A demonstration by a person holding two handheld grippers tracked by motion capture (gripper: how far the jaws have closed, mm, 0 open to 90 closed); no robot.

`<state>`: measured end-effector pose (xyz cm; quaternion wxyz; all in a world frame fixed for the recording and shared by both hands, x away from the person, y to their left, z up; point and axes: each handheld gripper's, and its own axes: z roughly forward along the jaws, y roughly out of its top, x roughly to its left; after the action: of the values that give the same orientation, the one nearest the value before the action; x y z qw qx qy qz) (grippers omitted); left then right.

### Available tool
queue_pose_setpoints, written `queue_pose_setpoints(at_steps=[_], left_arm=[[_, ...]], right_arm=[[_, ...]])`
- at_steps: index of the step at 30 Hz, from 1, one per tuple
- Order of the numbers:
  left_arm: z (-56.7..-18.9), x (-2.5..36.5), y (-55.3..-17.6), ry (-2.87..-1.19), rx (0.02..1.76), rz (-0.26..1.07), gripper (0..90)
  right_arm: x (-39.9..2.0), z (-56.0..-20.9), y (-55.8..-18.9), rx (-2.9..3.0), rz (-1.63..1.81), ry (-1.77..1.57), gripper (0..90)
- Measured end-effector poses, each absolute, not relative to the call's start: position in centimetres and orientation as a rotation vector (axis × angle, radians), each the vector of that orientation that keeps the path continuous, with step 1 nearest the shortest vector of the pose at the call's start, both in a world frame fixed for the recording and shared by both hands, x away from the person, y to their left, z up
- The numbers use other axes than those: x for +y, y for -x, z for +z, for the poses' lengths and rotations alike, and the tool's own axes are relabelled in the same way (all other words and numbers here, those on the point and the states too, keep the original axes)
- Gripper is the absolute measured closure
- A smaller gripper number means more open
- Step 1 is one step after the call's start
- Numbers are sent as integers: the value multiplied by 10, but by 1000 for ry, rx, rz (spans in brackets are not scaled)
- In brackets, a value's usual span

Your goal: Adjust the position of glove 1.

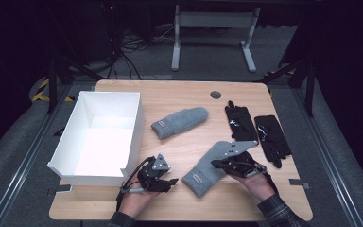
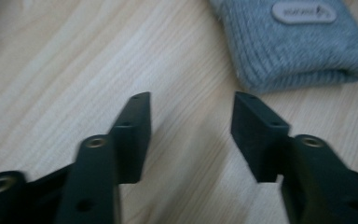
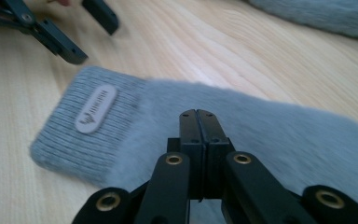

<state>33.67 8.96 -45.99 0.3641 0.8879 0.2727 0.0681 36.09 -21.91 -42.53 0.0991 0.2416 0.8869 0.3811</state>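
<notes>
The right gripper (image 3: 198, 114) is seen with jaws pressed together, apparently pinching the fuzzy fabric of the near grey mitten (image 1: 208, 166), which lies at five o'clock on the table (image 1: 179, 94). The left gripper (image 2: 191, 100) is held part open over bare wood, nothing between its jaws, the mitten's ribbed cuff (image 2: 303, 46) at its one o'clock. The step is judged a two-handed pickup; next, the cuff must be seized. The white box (image 1: 66, 137) stands at nine o'clock, a second mitten (image 1: 179, 121) and black gloves (image 1: 257, 130) beyond.
</notes>
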Motion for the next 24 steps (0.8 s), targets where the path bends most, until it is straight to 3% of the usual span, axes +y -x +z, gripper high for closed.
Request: queue_pose_setpoints(at_steps=[1,7,9,24], left_arm=[[-457,89,-336,-2272,694,178,542],[-443,77,-344,-2224,685,184,811],[-444,71,-349,-2235,682,165,837],[-457,42,-339,-2327,601,31,848]], right_arm=[[-219,-425,-361,2623,1127,-714,900],[-252,-423,-367,2557,1084,-833,900],[-261,-423,-368,2537,1061,-866,900],[-264,-443,-376,2607,952,-927,900]])
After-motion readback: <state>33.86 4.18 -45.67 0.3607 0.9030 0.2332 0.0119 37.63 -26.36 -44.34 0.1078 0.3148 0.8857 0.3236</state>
